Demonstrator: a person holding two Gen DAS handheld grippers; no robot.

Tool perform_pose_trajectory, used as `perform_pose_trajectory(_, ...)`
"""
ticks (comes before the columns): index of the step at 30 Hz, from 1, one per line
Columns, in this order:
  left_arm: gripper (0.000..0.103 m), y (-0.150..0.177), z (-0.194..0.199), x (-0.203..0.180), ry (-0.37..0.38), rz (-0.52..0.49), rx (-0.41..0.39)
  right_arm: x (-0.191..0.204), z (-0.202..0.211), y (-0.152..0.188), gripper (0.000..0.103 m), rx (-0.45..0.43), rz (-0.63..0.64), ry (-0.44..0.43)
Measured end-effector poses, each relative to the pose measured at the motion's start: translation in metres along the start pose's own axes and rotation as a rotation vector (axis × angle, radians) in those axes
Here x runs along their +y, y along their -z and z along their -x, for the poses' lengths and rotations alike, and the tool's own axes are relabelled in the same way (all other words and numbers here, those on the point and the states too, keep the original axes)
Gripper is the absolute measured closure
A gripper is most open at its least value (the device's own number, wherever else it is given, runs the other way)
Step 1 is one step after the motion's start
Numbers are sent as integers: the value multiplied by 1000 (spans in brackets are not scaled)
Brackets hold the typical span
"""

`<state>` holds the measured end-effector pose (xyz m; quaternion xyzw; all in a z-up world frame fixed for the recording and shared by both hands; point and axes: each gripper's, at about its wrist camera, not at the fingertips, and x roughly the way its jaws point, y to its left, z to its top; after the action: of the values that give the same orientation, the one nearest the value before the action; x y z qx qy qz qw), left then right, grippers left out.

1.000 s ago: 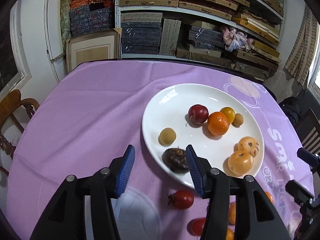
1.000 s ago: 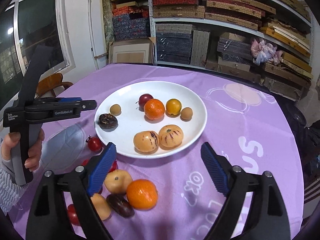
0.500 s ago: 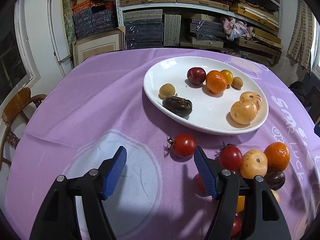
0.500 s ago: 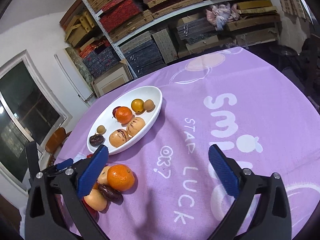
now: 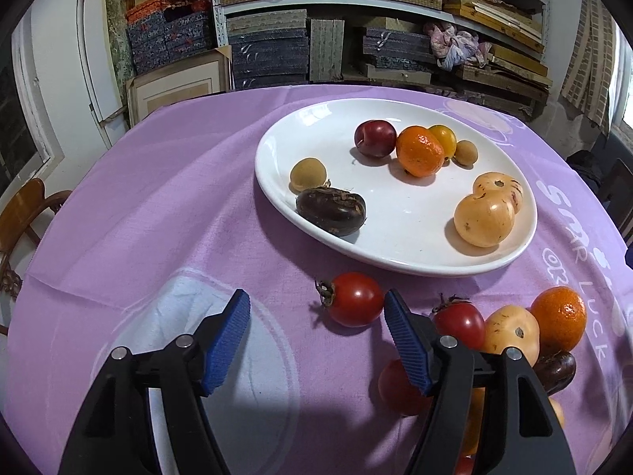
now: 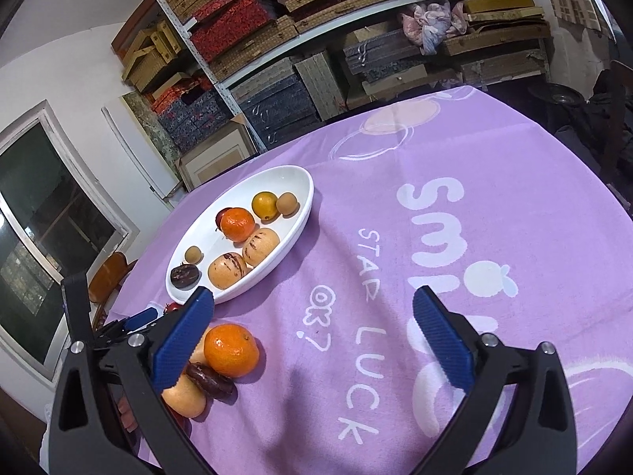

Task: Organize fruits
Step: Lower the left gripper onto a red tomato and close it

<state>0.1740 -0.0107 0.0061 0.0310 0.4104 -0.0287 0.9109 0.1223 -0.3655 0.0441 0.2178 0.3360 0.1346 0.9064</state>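
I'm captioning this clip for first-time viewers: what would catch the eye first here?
The oval white ceramic plate on the purple printed tablecloth, dotted with bright fruit. Then the glossy red tomato on the cloth just ahead of the open left tongs, and the loose fruit pile, with its round orange tangerine, beside the open right tongs.

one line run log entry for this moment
task: organize fruits | left gripper: open, at red tomato on cloth | right gripper: open, empty | white plate: seven fruits

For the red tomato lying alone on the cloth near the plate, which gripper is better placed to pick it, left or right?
Left. The left gripper is open, with the red tomato just ahead, beside its right finger. The right gripper is open over bare cloth, aimed away from it.
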Motion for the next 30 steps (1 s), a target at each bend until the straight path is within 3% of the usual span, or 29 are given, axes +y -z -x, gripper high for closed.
perform_pose_trajectory(21, 33, -4, -8, 5, 46, 32, 6, 0, -5, 2, 4, 26, 3, 3)
perform_pose_trajectory(30, 53, -4, -15, 7, 51, 39, 36, 3, -6, 3, 4, 31, 12, 4)
